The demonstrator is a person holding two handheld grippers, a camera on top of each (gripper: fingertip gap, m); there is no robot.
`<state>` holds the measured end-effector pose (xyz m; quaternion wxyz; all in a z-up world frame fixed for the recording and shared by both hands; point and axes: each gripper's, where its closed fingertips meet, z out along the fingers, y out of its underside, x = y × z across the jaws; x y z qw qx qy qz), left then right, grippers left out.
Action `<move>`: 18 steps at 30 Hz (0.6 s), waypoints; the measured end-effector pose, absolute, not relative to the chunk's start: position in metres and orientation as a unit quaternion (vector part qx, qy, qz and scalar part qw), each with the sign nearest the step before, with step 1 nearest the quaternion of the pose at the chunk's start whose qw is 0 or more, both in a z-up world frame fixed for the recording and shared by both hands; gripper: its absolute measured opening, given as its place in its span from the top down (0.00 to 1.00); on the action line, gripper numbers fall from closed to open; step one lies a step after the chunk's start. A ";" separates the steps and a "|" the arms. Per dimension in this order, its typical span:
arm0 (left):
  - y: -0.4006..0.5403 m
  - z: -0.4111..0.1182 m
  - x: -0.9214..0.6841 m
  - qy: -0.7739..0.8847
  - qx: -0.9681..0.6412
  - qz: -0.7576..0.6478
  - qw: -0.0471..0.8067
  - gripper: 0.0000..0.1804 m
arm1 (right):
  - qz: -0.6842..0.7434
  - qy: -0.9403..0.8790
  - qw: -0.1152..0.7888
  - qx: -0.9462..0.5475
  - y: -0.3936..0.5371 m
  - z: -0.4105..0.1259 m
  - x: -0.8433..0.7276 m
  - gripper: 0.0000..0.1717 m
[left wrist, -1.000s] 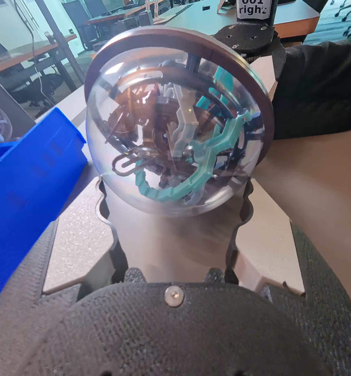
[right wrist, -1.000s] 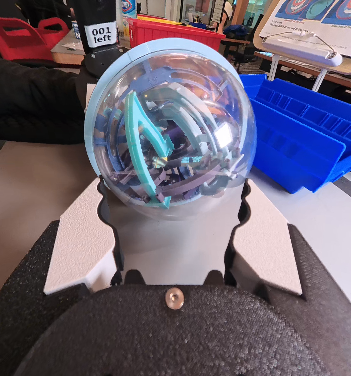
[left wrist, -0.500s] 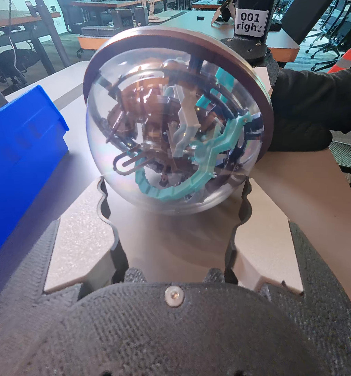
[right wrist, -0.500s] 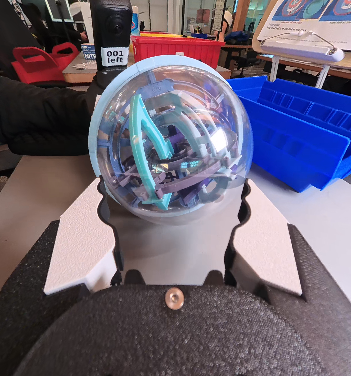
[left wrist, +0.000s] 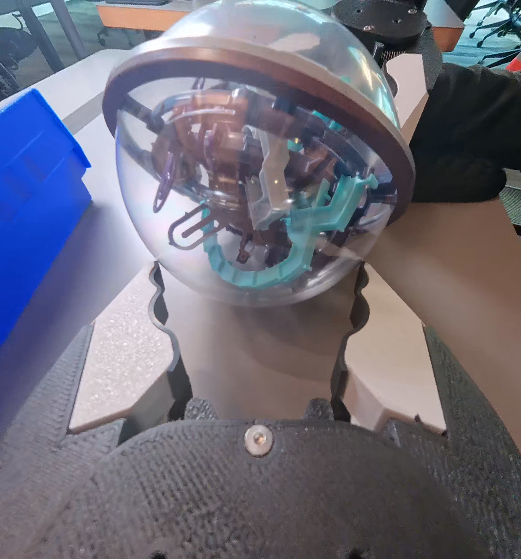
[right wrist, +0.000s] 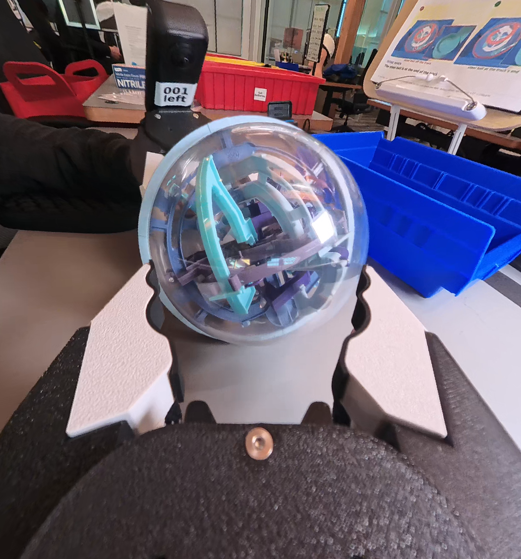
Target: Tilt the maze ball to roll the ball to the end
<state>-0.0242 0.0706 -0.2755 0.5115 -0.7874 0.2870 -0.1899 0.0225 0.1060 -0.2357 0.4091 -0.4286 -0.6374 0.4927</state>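
Bench (right wrist: 56,272): it lies under the maze ball, which is lifted clear of it.
Blue bin (right wrist: 434,230): just beside the maze ball, on your right gripper's right.
Maze ball (left wrist: 253,169): you hold it between both grippers, its rim tilted.
Left gripper (left wrist: 257,266): spread wide, fingertips pressed on the maze ball's lower sides.
Right gripper (right wrist: 257,269): spread wide, clamping the maze ball from the opposite side.
Small ball: I cannot pick it out among the tracks.
Progress: tilting is under way; reaching the end looks not yet done.
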 end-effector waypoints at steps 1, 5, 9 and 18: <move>0.068 -0.273 -0.024 0.287 -0.783 -0.205 0.512 0.30 | 0.495 -0.634 0.412 -0.428 0.106 -0.234 0.022 0.27; 0.065 -0.234 -0.036 0.233 -0.735 -0.285 0.569 0.27 | 0.518 -0.593 0.444 -0.428 0.117 -0.215 0.026 0.38; 0.070 -0.206 -0.056 0.162 -0.700 -0.313 0.621 0.28 | 0.529 -0.577 0.441 -0.440 0.124 -0.213 0.026 0.38; 0.076 -0.222 -0.052 0.164 -0.724 -0.287 0.605 0.32 | 0.443 -0.625 0.491 -0.414 0.116 -0.225 0.020 0.42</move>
